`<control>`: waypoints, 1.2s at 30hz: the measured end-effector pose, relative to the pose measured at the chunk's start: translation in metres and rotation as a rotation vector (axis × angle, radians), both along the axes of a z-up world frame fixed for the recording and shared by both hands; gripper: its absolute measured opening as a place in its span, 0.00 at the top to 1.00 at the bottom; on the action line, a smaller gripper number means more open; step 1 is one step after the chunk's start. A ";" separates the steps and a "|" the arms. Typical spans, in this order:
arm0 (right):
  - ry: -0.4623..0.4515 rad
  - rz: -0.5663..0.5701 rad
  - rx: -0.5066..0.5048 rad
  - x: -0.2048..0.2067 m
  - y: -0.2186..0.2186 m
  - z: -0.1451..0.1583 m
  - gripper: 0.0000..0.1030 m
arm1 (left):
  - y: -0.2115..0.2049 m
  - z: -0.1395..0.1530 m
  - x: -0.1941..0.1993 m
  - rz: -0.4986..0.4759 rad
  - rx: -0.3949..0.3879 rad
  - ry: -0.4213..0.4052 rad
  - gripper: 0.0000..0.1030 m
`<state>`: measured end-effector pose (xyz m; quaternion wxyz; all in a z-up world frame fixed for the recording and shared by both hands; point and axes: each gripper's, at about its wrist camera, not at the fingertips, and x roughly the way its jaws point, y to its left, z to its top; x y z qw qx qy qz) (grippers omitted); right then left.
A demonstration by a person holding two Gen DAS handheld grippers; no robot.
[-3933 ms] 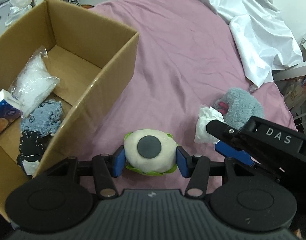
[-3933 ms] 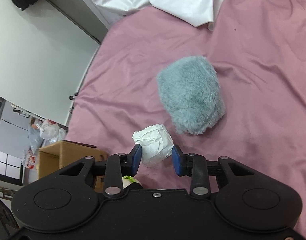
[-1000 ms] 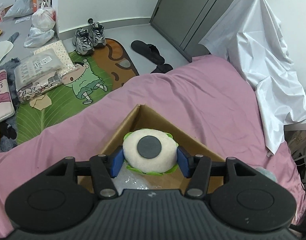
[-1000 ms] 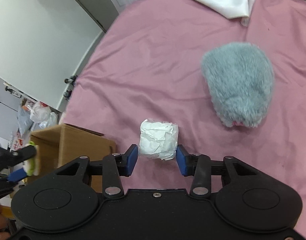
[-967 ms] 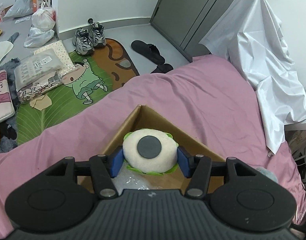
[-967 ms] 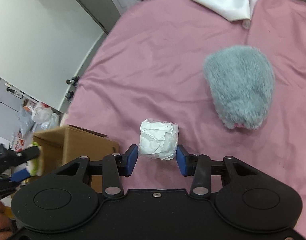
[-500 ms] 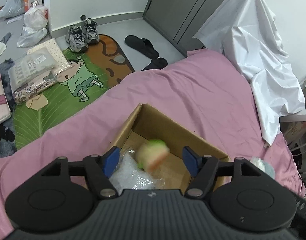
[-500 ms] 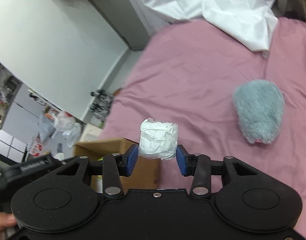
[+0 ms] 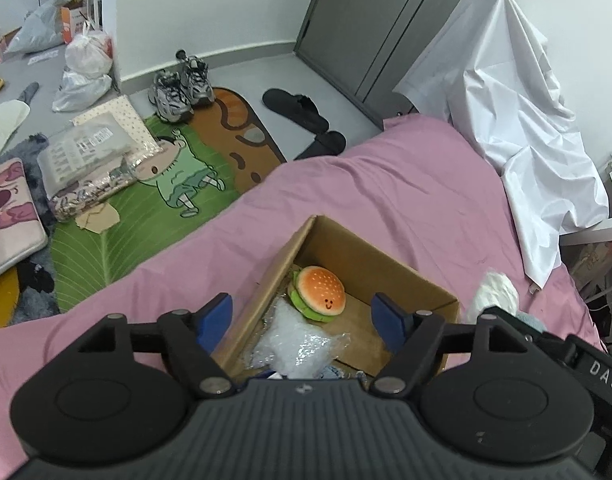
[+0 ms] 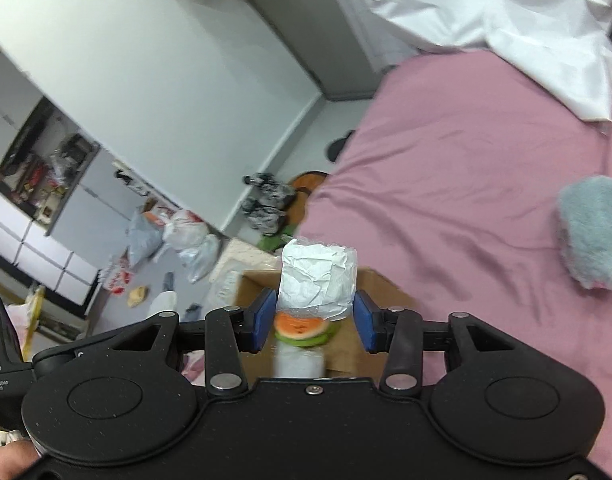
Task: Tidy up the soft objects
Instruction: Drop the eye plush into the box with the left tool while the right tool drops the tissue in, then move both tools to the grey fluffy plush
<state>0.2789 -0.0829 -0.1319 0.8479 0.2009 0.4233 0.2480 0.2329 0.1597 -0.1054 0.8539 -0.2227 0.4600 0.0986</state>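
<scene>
I have the burger plush (image 9: 317, 293) lying in the cardboard box (image 9: 358, 258) below my left gripper (image 9: 302, 322), whose jaws have just been opening and stand wide and empty; my right gripper (image 10: 315, 320), its jaws just easing apart around the paper wad (image 10: 316, 280), hangs over the box, and the grey plush (image 10: 592, 232) remains on the bed (image 10: 446, 168).

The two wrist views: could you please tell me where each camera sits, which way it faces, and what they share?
Left wrist: sits on the left gripper, looking steeply down into the cardboard box on the pink bed, floor beyond; open jaws, which have just been opening, and the right gripper at the edge.
Right wrist: sits on the right gripper, facing down over the box toward the wall; its jaws, just opening, flank the white wad; a fingertip shows.
Shared: box, burger toy, wad, grey plush, shoes.
</scene>
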 end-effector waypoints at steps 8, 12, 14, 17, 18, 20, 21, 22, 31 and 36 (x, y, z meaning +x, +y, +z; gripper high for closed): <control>-0.028 -0.015 -0.004 -0.012 -0.009 0.014 0.19 | -0.002 0.026 -0.014 0.014 0.024 -0.031 0.11; -0.021 -0.022 -0.045 -0.016 -0.024 0.022 0.14 | -0.011 0.037 -0.019 0.019 0.012 -0.045 0.10; -0.028 -0.025 -0.057 -0.019 -0.033 0.029 0.10 | -0.020 0.041 -0.020 0.013 0.011 -0.051 0.10; -0.041 -0.047 -0.077 -0.021 -0.051 0.037 0.06 | -0.035 0.047 -0.021 -0.004 0.014 -0.056 0.10; -0.039 -0.052 -0.088 -0.021 -0.057 0.038 0.06 | -0.040 0.048 -0.021 -0.010 0.013 -0.060 0.10; -0.039 -0.060 -0.097 -0.020 -0.071 0.041 0.06 | -0.050 0.052 -0.022 -0.021 0.011 -0.073 0.10; -0.042 -0.068 -0.097 -0.020 -0.078 0.042 0.06 | -0.055 0.053 -0.022 -0.026 0.013 -0.077 0.10; -0.042 -0.078 -0.090 -0.020 -0.086 0.043 0.06 | -0.060 0.054 -0.022 -0.033 0.020 -0.081 0.10; 0.022 -0.224 0.003 -0.010 -0.160 0.025 0.14 | -0.104 0.060 -0.019 -0.060 0.084 -0.112 0.10; 0.044 -0.263 0.028 -0.008 -0.180 0.013 0.19 | -0.129 0.057 -0.011 -0.068 0.085 -0.127 0.11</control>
